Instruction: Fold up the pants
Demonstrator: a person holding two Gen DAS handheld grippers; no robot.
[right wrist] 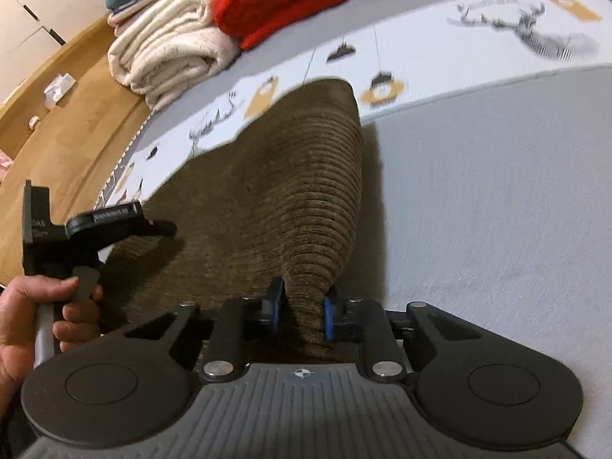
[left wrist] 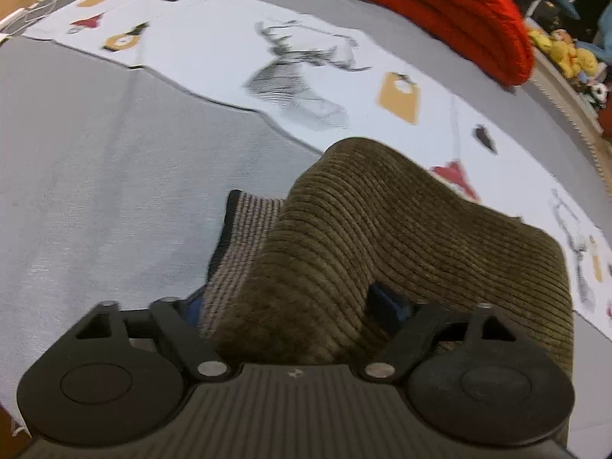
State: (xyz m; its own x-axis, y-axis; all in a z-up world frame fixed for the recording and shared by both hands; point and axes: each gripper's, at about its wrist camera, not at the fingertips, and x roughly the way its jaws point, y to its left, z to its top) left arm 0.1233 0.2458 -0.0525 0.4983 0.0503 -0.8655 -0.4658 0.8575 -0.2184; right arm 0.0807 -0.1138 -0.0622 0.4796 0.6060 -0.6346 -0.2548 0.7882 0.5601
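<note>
Pants (right wrist: pixel 275 191) are held lifted by both grippers
Left gripper (left wrist: pixel 294 306) and right gripper (right wrist: pixel 302 313) are clamped on thick folds; a bunched edge may be dropped toward 12 o'clock

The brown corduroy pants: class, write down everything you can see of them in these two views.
The brown corduroy pants are olive-brown, thick-ribbed cloth, with a striped lining and dark edge showing at one opening. They are lifted in a draped hump above the grey bedcover and its white printed band. The right tongs pinch a bunched fold between blue pads; the left tongs grip another part, their pads mostly hidden by cloth.
</note>
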